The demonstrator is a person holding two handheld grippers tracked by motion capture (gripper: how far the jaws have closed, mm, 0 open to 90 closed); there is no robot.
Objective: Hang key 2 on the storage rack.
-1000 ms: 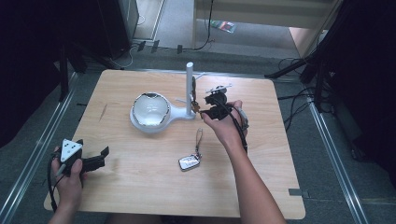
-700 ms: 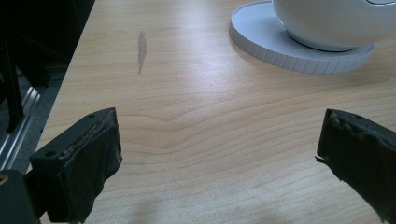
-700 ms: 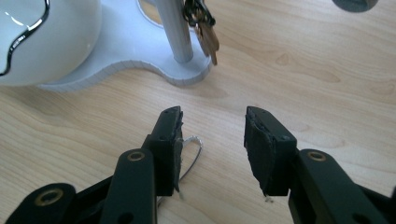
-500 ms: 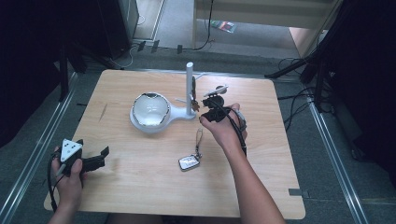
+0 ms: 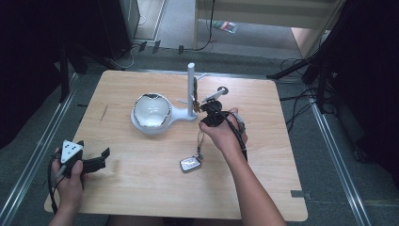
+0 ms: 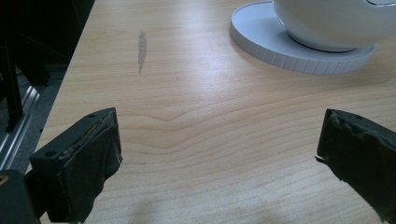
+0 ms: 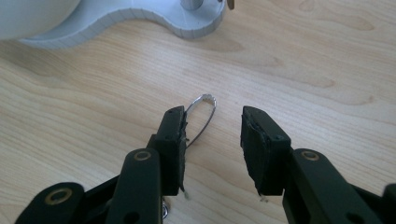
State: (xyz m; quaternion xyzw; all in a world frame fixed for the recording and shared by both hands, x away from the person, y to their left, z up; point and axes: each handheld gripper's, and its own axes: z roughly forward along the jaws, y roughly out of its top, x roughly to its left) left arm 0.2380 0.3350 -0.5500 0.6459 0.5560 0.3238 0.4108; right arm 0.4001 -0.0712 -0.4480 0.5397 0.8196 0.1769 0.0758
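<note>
Presently, item by item.

Key ring (image 7: 201,119): thin wire loop lying flat on the wooden counter (image 5: 141,188), leading by a short strap to a small silver fob (image 5: 190,164) nearer the person. In the right gripper view the loop sits between the jaws, against the inner face of the left-hand one and apart from the other.

Right tongs (image 7: 212,140): held low over the loop, jaws partly apart and just now closing; no grip yet, since one pad is clear of the wire.

Left tongs (image 6: 219,154): resting wide apart near the counter's left corner, nothing between them, well away from the work.

Stand (image 5: 191,89): white post with pegs on a curved base, joined to a white bowl (image 5: 151,110); it stands just beyond the right tongs and looks the likely destination for the ring.

Handling notes, as judgement:
- Centre the loop before closing. It lies off to one side, so a straight squeeze may push the wire sideways or flip it flat out of the pads.
- Bring the tips down to touch the counter, as thin wire slips under raised pads.
- Grip across the rounded top of the loop, leaving the opening free for a peg.
- Lift slowly; the fob will trail and swing on its strap.
- Keep clear of the stand's base when rising.
</note>
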